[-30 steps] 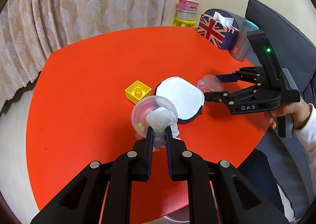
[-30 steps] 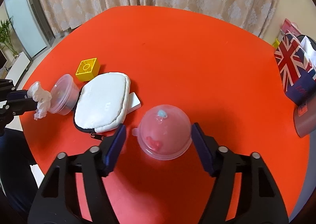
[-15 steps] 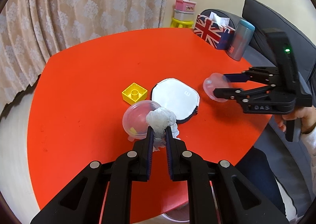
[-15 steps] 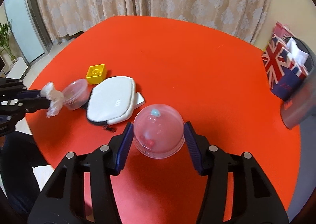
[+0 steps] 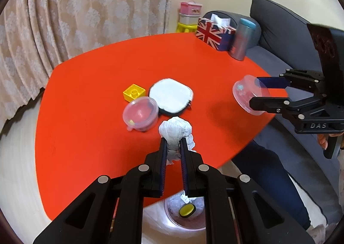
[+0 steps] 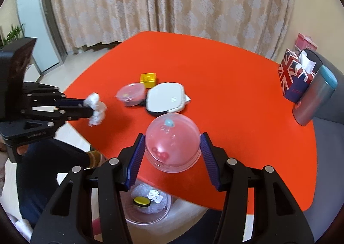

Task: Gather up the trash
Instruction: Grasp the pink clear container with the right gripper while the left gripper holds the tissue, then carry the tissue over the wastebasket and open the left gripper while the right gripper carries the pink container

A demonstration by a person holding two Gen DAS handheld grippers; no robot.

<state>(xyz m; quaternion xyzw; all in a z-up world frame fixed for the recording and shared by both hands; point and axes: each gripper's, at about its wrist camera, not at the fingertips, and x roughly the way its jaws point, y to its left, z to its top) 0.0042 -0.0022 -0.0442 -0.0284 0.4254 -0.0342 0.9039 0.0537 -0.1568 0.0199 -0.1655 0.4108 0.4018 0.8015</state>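
Observation:
My left gripper (image 5: 173, 139) is shut on a crumpled white tissue (image 5: 175, 131), held above the near edge of the red table (image 5: 96, 84); it also shows in the right wrist view (image 6: 96, 106). My right gripper (image 6: 171, 147) is shut on a clear plastic dome capsule (image 6: 172, 142) with small bits inside, lifted over the table's near edge; the capsule also shows in the left wrist view (image 5: 247, 95). A bin (image 6: 148, 203) lined with plastic stands on the floor below the table edge and holds a yellow-and-black disc (image 6: 140, 201).
On the table lie a second clear capsule (image 5: 140, 113), a yellow toy brick (image 5: 133, 92) and a white pouch (image 5: 171, 95). A Union Jack tissue box (image 5: 214, 33) and a grey bottle (image 5: 241, 39) stand at the far edge. A grey sofa (image 5: 279, 35) is beside the table.
Both grippers have pulled back and up from the table toward its near edge. The right gripper closed on the dome capsule and lifted it. The bin has come into view below.

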